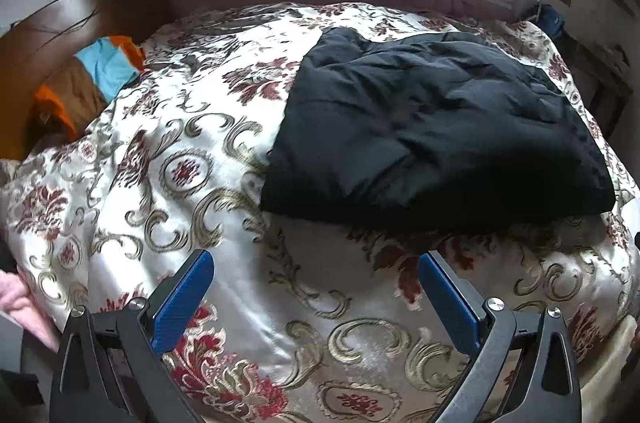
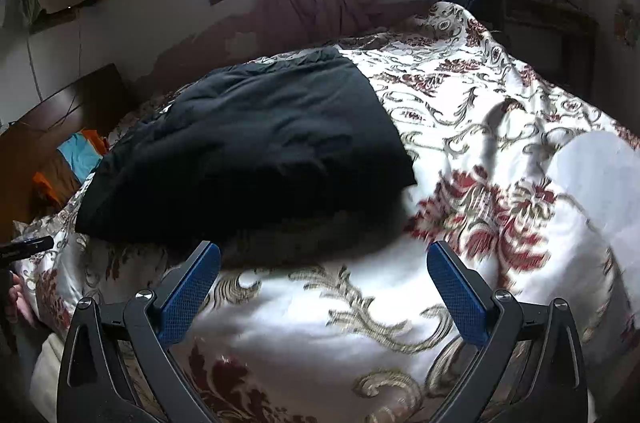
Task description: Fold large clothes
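The black garment (image 1: 436, 127) lies in a folded, puffy slab on the floral bedspread (image 1: 192, 159), toward the window side of it. It looks soft, padded and bulky (probably light, but slow to crease), so a corner of its near hem seems the best hold. The left gripper (image 1: 316, 287) and right gripper (image 2: 324, 275) both hover short of that hem, jaws wide apart, holding nothing.
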The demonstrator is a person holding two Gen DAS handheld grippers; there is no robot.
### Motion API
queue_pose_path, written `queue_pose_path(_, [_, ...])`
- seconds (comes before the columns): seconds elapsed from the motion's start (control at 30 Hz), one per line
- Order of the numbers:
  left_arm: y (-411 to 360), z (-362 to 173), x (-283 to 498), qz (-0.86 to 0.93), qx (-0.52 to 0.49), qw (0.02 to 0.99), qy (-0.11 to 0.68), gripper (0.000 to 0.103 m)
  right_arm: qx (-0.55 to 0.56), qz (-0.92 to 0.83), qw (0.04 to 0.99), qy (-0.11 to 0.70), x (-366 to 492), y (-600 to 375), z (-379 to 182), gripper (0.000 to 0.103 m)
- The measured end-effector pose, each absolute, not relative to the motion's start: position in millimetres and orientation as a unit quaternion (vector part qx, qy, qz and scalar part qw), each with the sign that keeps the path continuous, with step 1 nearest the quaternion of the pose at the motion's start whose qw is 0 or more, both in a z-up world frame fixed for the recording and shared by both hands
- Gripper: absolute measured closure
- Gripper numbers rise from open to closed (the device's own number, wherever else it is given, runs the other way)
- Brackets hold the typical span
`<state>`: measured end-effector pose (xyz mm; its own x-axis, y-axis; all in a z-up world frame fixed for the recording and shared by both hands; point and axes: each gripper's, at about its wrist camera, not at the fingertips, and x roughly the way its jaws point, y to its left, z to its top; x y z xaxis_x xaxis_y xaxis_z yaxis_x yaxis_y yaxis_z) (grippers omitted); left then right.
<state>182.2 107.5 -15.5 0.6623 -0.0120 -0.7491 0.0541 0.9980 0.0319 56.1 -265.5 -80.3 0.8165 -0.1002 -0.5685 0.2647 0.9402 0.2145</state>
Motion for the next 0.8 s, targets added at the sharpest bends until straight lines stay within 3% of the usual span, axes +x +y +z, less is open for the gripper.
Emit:
queue_pose_path(0.43, [134.1,-59.9,176.7,-0.005,-0.033,0.883,0.468,0.0,0.155,-0.091,0.931,0.318,57.3,-275.3,-106.3,0.002])
queue_pose_path(0.8, [138.8,-55.4,179.0,-0.02,-0.045,0.888,0.457,0.0,0.15,-0.087,0.932,0.318,60.3,-274.9,-112.5,0.002])
